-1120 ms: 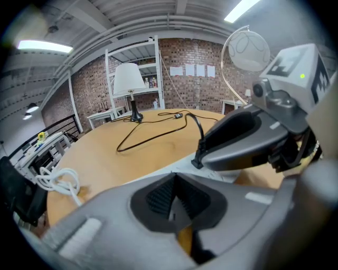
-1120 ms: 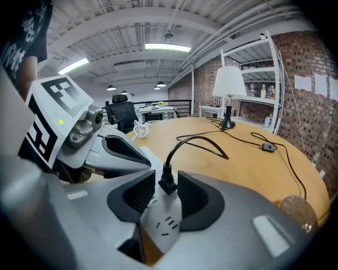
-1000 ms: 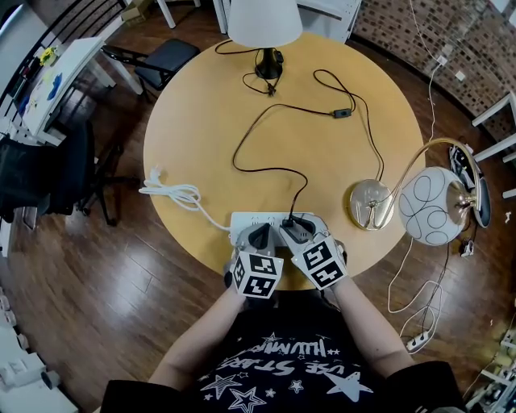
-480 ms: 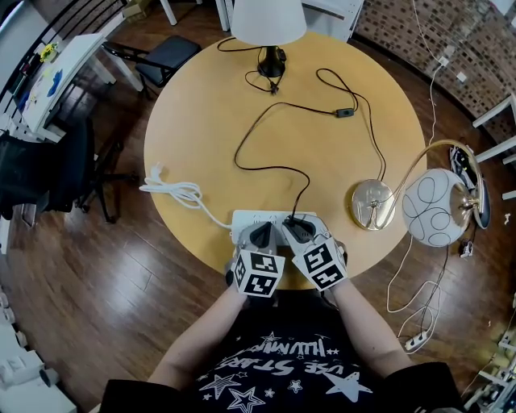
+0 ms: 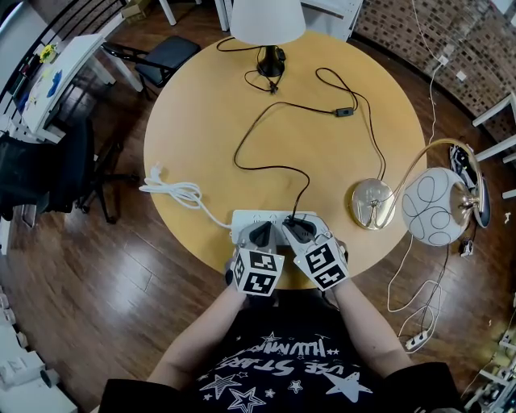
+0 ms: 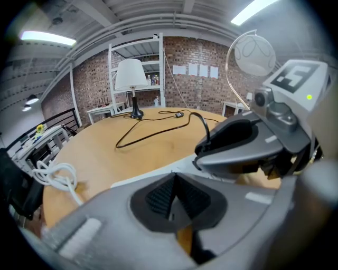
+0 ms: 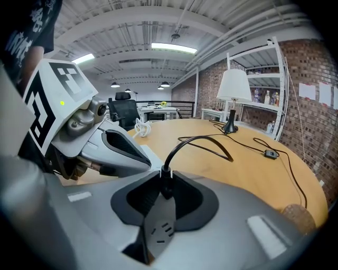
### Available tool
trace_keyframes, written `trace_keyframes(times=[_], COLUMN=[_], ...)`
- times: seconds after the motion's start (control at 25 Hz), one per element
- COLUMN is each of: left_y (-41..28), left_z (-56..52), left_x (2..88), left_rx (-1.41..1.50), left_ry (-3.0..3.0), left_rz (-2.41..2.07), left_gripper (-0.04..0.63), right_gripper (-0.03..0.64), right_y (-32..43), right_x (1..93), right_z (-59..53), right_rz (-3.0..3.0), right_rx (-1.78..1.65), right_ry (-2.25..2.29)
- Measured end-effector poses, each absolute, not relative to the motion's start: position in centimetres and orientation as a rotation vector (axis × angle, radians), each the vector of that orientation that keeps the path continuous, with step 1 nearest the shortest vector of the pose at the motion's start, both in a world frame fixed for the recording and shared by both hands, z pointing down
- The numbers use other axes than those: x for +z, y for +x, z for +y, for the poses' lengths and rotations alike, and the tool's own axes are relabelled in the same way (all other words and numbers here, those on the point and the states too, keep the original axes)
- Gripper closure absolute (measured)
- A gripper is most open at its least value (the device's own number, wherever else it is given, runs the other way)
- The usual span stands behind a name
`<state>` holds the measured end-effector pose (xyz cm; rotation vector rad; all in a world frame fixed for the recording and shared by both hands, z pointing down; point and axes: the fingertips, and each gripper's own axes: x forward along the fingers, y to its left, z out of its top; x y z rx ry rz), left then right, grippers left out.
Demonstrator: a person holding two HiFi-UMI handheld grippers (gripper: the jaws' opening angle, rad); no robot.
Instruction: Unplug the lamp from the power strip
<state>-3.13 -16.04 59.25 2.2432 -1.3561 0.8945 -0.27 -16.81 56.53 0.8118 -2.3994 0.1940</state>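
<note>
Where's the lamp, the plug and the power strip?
table lamp (image 5: 266, 20): head view, its white shade.
black plug (image 7: 166, 182): right gripper view, its body between the jaws.
power strip (image 5: 246, 219): head view, its white top.

lamp (image 5: 266, 24): white shade, upright, far edge | plug (image 7: 166, 182): black, in white power strip (image 5: 246, 218), near edge

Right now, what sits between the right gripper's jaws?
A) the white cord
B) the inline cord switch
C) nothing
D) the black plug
D: in the right gripper view, the right gripper has just been closing its jaws, and they now clamp the plug, which is still seated in the strip.
</note>
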Motion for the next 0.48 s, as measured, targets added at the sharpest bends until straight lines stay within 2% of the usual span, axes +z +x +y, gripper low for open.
trace_keyframes(times=[0.16, 0.32, 0.48], left_y=[-3.1, -3.2, -3.2], left_z=[-16.0, -16.1, -16.1], left_x=[59.2, 59.1, 59.2], left_rx=[0.893, 0.886, 0.885], left_ry=[2.241, 2.235, 2.234], left_rz=[-1.354, -1.357, -1.361], left_gripper=[0.591, 0.591, 0.591], right_gripper=[0.541, 0.545, 0.546], right_y=[-0.1, 1.7, 1.5], right_x=[56.4, 55.6, 54.4], right_z=[-16.6, -17.9, -18.2], right_rz=[-2.427, -2.533, -2.549], right_rx=[0.213, 0.424, 0.368], right_ry=[0.825, 0.987, 0.978])
